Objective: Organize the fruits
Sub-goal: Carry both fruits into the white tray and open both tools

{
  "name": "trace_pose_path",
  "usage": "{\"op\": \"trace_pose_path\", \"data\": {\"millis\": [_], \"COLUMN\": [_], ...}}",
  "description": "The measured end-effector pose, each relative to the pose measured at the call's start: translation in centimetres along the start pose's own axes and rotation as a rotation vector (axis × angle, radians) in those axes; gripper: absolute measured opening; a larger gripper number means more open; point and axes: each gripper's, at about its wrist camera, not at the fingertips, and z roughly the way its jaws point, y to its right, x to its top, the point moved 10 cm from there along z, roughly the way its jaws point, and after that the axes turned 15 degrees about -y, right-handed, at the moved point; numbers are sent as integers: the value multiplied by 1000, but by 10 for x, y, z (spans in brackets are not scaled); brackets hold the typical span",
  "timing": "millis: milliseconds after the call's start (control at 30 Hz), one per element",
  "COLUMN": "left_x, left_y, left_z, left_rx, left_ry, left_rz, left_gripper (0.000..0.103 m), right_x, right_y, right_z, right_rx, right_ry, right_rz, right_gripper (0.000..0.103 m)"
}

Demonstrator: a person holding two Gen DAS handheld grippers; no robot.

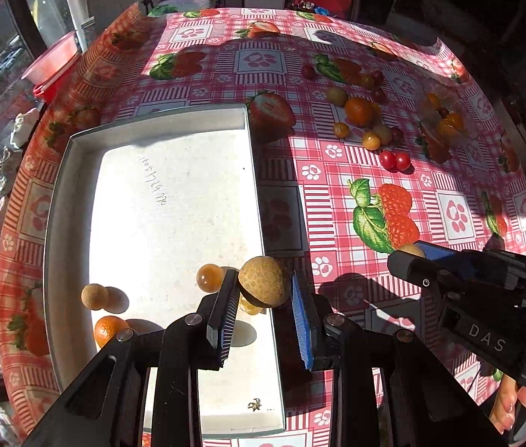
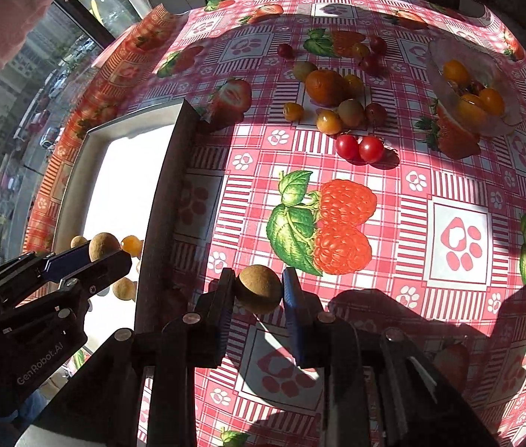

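Left tool: pinching a brown round fruit above the white tray's right edge.
Right tool: pinching a second brown fruit over the tabletop, beside the tray.
Loose fruit: mixed pile farther back.

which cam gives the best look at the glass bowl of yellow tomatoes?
Right wrist. The glass bowl sits large and lit at upper right, with its rim and the yellow tomatoes inside distinct. In the left wrist view the same bowl is smaller, near the edge, half in shadow, and its contents are hard to separate.
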Motion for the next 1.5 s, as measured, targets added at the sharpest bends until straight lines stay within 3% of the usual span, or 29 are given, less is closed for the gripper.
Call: {"op": "trace_pose_path", "data": {"millis": [367, 633, 933, 1333, 1367, 1400, 1433, 1467, 1500], "left_x": [-3, 2, -4, -5, -5, -5, -5, -4, -4], "left_y": [-68, -96, -100, -92, -93, -94, -96, -97, -98], "left_z": [1, 20, 43, 55, 55, 55, 55, 55, 53], "left_rx": [52, 53, 58, 103, 105, 117, 134, 138, 142], "left_ry": [16, 6, -37, -54, -56, -57, -59, -56, -43], "left_rz": [-105, -151, -155, -124, -127, -129, -132, -136, -143], "left_gripper": [30, 30, 30, 30, 32, 40, 52, 72, 76], "right_x": [22, 42, 68, 70, 70, 70, 70, 70, 70], "right_y": [-62, -104, -124, -126, -125, -126, -126, -127, -127], "right_z": [8, 21, 48, 77, 79, 80, 80, 80, 80], "right_rx": [36, 74, 43, -25, -26, -27, -31, -30, -21], "right_ry": [-6, -30, -63, -122, -126, -129, -128, -128, -131], "right_rz": [-93, -143, -188, -233, -235, -237, -241, -243, -243], "right_gripper": [28, 28, 28, 28, 28, 28, 28, 29, 33]}}
